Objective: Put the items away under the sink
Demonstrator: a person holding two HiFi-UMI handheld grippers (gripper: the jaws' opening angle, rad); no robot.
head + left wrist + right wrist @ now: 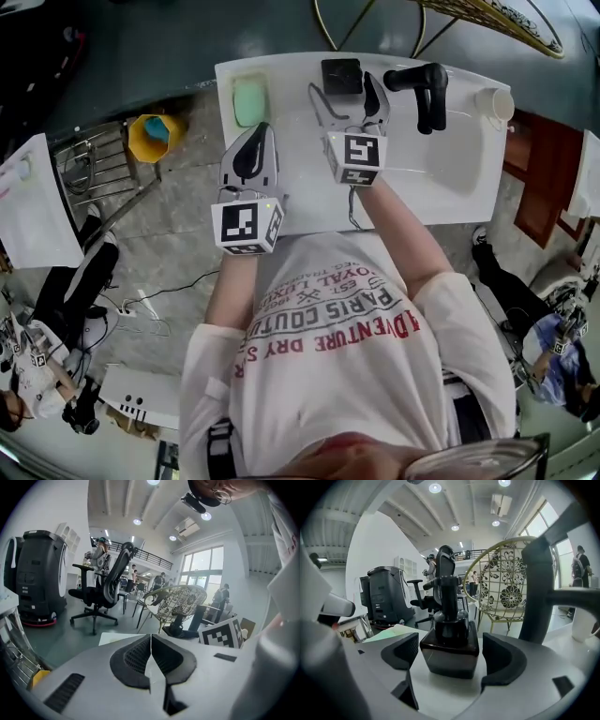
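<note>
A dark square pump bottle [341,77] [451,639] stands on the back rim of the white sink [450,178]. My right gripper [349,101] [451,660] is open, one jaw on each side of the bottle and not touching it. A green sponge [249,99] lies on the sink's far left corner. A white cup [494,105] [584,620] stands at the far right corner. My left gripper [253,155] [151,660] hangs over the sink's left edge, shut with nothing between its pads.
A black faucet [424,89] [543,588] rises right of the bottle. A yellow bin [155,137] and a metal rack [103,169] stand on the floor to the left. A wicker chair [506,592] [176,603] sits behind the sink. A brown cabinet [544,178] is at right.
</note>
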